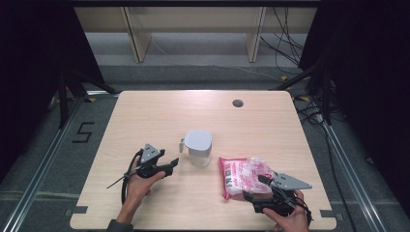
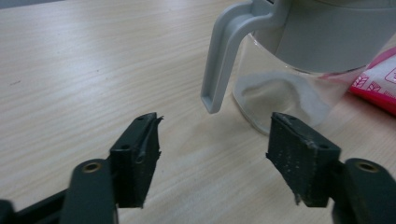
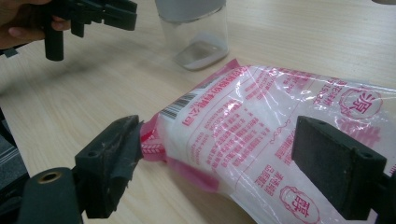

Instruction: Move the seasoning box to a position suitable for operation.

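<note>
A clear jug [image 1: 198,147] with a grey lid and grey handle [image 2: 224,56] stands near the table's middle, a little white powder at its bottom. My left gripper [image 1: 175,163] is just left of it, open; in the left gripper view the gripper [image 2: 215,140] points at the handle, nothing between its jaws. A pink-printed plastic bag of white powder [image 1: 244,174] lies flat to the jug's right. My right gripper [image 1: 254,187] is at the bag's near end. In the right gripper view the jaws [image 3: 217,135] stand wide on either side of the bag [image 3: 261,126].
The light wooden table [image 1: 159,111] has a round cable hole [image 1: 237,103] at the back right. Beyond it stand wooden shelf legs [image 1: 138,41], and cables [image 1: 290,48] lie on the floor at the right. Metal rails run along both sides.
</note>
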Action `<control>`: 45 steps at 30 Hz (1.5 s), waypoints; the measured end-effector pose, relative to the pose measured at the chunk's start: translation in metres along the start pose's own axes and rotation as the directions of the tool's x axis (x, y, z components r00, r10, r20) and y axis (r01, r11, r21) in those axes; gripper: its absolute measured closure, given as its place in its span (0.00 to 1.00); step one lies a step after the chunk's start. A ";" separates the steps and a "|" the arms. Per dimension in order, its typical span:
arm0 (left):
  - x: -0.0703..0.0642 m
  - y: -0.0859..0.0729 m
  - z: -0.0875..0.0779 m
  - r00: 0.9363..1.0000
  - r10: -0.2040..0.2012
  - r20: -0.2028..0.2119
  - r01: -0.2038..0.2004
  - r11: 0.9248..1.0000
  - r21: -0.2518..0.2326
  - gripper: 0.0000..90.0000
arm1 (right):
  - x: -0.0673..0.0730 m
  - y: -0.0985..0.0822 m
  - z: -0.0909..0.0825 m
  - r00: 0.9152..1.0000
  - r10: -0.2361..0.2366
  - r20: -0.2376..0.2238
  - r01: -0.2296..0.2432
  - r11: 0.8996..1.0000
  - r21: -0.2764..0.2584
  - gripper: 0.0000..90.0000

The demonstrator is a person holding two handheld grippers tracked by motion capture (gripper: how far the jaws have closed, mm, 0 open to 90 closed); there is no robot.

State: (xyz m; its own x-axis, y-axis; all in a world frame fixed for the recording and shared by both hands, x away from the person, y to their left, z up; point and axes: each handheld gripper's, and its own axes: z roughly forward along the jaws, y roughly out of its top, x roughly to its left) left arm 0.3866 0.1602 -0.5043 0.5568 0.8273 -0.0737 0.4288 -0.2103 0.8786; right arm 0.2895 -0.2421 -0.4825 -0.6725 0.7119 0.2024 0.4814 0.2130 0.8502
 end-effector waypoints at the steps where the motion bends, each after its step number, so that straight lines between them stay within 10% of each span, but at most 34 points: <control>1: 0.000 0.001 0.003 1.000 0.004 0.006 -0.004 1.000 0.001 0.40 | -0.001 0.000 0.001 1.000 -0.015 0.006 0.015 1.000 -0.002 0.19; 20: -0.003 0.021 0.047 0.992 0.127 -0.001 -0.127 0.990 -0.056 0.74 | -0.001 0.000 0.001 1.000 -0.025 0.008 0.025 1.000 0.000 0.19; 45: -0.019 0.010 0.016 0.986 0.161 0.033 -0.161 0.987 -0.024 0.81 | 0.001 0.000 0.000 1.000 0.000 -0.008 0.000 1.000 -0.020 0.19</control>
State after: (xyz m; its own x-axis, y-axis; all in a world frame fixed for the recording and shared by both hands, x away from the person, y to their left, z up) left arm 0.3918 0.1344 -0.5013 0.6423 0.7646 0.0534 0.3167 -0.3282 0.8899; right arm 0.2887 -0.2414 -0.4821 -0.6773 0.7062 0.2065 0.4703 0.1998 0.8596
